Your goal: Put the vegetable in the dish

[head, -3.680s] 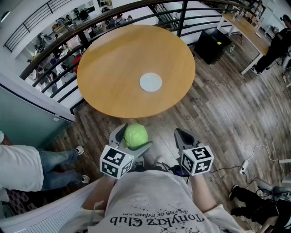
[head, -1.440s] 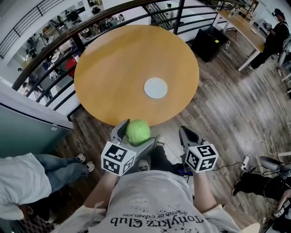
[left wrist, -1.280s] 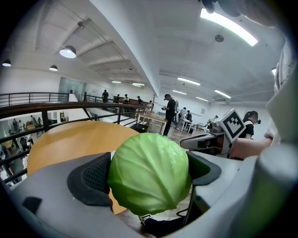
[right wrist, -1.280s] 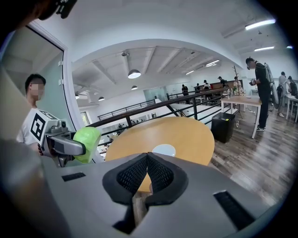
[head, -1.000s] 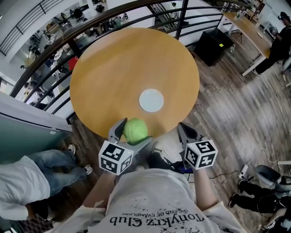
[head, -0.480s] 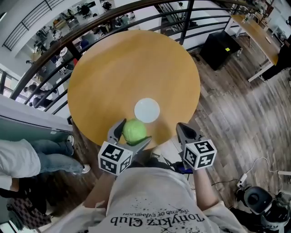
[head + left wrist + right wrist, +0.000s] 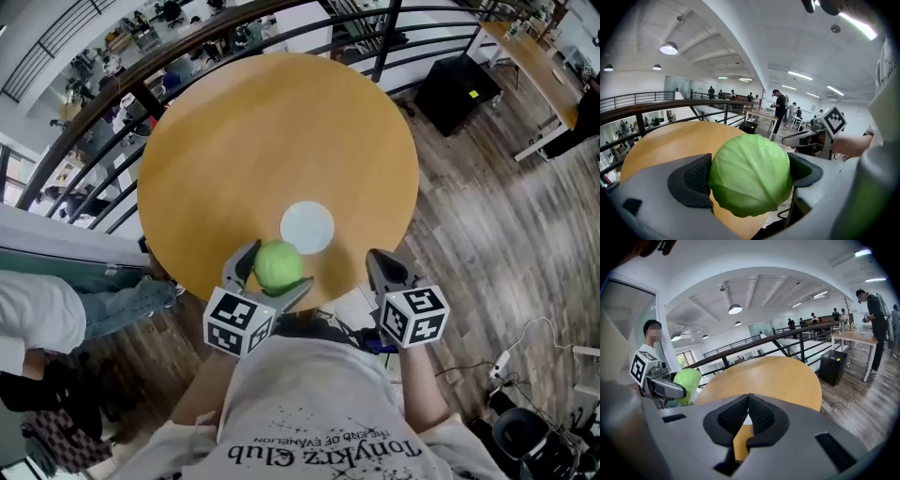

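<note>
A pale green cabbage (image 7: 277, 266) sits between the jaws of my left gripper (image 7: 272, 274), which is shut on it; the left gripper view shows the cabbage (image 7: 751, 174) pressed between both black pads. It hangs over the near edge of the round wooden table (image 7: 272, 131). A small white dish (image 7: 307, 227) lies on the table just beyond and to the right of the cabbage. My right gripper (image 7: 382, 265) is shut with nothing in it, at the table's near edge right of the dish; its pads (image 7: 759, 416) meet in the right gripper view.
A black railing (image 7: 178, 61) curves round the table's far side. A person's legs (image 7: 112, 305) stand at the left by the table. A black box (image 7: 455, 89) sits on the wooden floor at the far right, with a desk (image 7: 525, 52) beyond it.
The view has drawn closer to the table: both grippers moved from over the floor to its near edge, and the cabbage now hangs just short of the dish.
</note>
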`<state>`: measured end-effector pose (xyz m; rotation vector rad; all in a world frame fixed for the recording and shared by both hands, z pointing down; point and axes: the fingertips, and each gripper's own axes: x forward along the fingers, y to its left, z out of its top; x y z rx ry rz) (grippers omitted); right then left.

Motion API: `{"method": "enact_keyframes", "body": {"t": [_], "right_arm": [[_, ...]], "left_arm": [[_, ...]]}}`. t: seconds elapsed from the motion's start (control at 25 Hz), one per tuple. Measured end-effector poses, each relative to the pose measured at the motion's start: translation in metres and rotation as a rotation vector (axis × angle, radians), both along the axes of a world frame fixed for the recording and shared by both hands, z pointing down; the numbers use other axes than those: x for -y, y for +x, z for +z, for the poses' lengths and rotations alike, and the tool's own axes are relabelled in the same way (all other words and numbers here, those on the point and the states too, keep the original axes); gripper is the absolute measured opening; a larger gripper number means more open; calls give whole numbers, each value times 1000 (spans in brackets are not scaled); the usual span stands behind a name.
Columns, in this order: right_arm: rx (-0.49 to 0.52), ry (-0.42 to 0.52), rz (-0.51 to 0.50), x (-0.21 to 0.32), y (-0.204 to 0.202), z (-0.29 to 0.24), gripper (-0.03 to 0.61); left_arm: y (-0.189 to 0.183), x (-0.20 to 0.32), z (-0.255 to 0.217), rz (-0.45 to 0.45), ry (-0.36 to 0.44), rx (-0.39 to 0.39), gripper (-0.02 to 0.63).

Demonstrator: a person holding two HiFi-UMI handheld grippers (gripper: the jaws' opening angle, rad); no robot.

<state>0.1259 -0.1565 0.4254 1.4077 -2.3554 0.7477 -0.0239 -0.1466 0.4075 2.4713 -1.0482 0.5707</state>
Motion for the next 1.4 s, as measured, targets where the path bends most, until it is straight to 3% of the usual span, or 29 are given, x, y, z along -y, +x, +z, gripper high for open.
{"method": "enact_keyframes", "body": {"t": [0.6, 1.4], "right_arm": [[-14, -24, 54, 21, -8, 8, 25], [-27, -79, 46, 62, -27, 51, 25]], "left_arm": [[-3, 29, 15, 77, -23, 19, 492], [-3, 79, 72, 141, -55, 76, 492]]}}
